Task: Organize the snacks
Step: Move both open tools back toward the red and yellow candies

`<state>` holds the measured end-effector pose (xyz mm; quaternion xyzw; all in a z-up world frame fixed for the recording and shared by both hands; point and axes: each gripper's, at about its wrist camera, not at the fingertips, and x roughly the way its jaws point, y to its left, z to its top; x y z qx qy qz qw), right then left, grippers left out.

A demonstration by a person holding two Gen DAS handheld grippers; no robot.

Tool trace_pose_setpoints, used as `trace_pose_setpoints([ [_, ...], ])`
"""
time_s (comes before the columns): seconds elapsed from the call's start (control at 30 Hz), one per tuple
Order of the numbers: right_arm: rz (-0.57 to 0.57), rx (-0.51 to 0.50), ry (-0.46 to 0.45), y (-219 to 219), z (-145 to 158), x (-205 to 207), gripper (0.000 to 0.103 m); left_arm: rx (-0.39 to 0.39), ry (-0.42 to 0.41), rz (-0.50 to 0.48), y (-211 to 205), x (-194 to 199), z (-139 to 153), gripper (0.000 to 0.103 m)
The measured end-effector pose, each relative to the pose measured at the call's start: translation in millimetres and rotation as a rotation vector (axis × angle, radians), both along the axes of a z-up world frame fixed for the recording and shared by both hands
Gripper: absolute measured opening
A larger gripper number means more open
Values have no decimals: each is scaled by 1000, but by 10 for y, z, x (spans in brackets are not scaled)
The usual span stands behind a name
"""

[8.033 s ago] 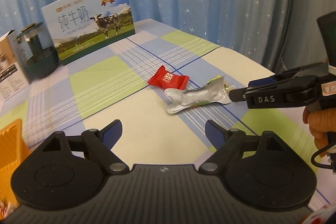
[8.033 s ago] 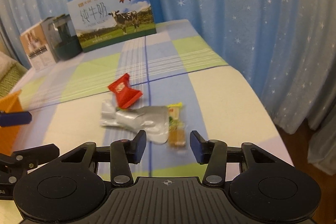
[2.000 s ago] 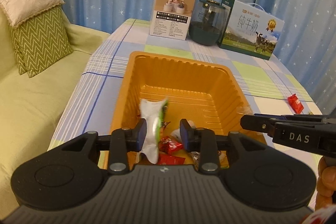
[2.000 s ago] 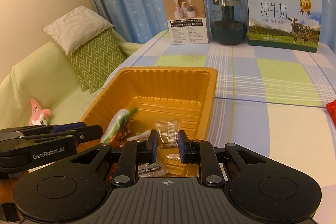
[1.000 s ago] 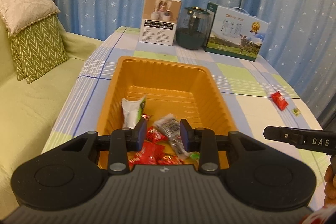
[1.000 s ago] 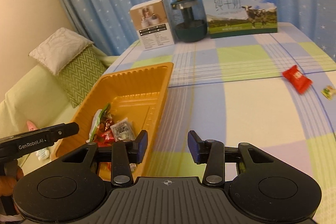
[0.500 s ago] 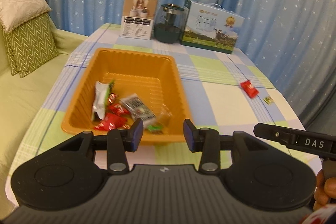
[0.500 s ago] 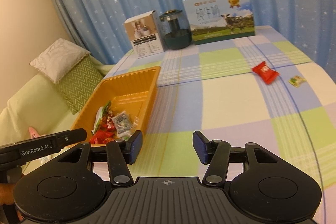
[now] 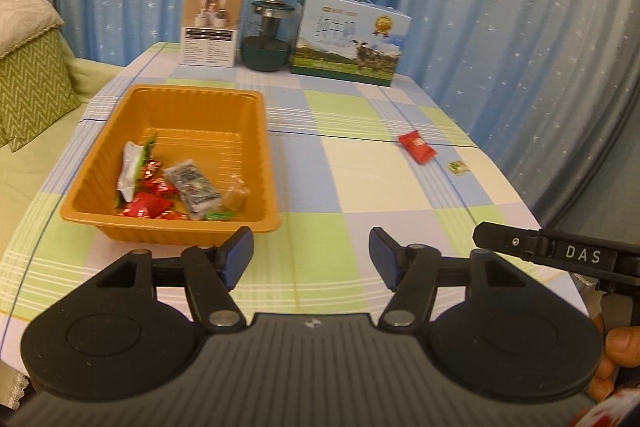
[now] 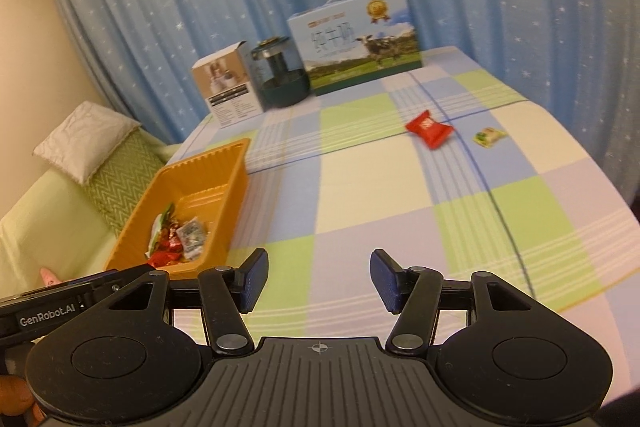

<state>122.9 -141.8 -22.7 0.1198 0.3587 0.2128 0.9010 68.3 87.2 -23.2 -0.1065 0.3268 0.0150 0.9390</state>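
An orange tray (image 9: 256, 115) (image 10: 224, 167) on the left of the table holds several snack packets: a white and green pouch (image 9: 130, 171), red candies (image 9: 146, 205) and a grey packet (image 9: 192, 189). A red candy (image 9: 416, 146) (image 10: 430, 128) and a small yellow-green candy (image 9: 458, 167) (image 10: 489, 137) lie on the tablecloth at the far right. My left gripper (image 9: 311, 255) is open and empty near the table's front, right of the tray. My right gripper (image 10: 319, 279) is open and empty over the front middle.
A white box (image 9: 211, 25), a dark glass jar (image 9: 269, 37) and a blue milk carton box (image 9: 350, 39) stand along the far edge. A sofa with a green cushion (image 9: 28, 83) is on the left. Blue curtains hang behind.
Both grippers have let their snacks go into the tray, pulled back toward the table's front and opened wider. The view has swung right toward the two candies.
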Motion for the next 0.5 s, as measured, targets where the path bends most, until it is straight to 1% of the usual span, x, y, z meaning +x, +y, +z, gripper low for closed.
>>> trace_pose_setpoints([
  [0.03, -9, 0, 1, -45, 7, -14, 57, 0, 0, -7, -40, 3, -1, 66],
  [0.13, -38, 6, 8, -188, 13, -57, 58, 1, 4, -27, -135, 13, -13, 67],
  [0.23, -65, 5, 14, -320, 13, -83, 58, 0, 8, -41, -212, 23, -21, 70],
  [0.5, -108, -9, 19, -524, 21, -128, 58, 0, 6, -68, -359, 25, -16, 74],
])
